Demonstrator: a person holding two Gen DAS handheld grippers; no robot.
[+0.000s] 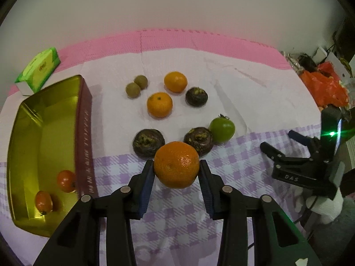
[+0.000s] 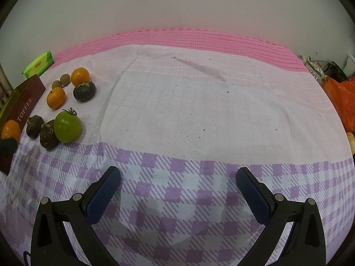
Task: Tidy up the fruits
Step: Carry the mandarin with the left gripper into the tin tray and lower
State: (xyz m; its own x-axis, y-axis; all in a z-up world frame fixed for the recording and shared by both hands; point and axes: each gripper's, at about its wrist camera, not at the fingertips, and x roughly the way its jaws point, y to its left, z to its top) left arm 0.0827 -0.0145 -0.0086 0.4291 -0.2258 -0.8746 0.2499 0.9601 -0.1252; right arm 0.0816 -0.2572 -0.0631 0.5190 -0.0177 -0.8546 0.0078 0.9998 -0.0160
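Note:
My left gripper (image 1: 176, 166) is shut on an orange mandarin (image 1: 176, 164), held a little above the checked cloth. Behind it lie two dark brown fruits (image 1: 148, 143) (image 1: 198, 140), a green tomato (image 1: 222, 128), two more mandarins (image 1: 159, 104) (image 1: 175, 81), a third dark fruit (image 1: 196, 96) and two small olive-green fruits (image 1: 133, 90). A gold tin (image 1: 42, 146) at the left holds two red tomatoes (image 1: 66, 180) (image 1: 43, 202). My right gripper (image 2: 178, 182) stands open over bare cloth, nothing between its fingers; it also shows in the left wrist view (image 1: 279, 144).
A green tissue pack (image 1: 38, 71) lies behind the tin near the pink mat (image 1: 199, 40). An orange plastic bag (image 1: 321, 86) and clutter sit at the far right edge. The white wall is behind. The tin's maroon side (image 2: 24, 102) faces the right gripper.

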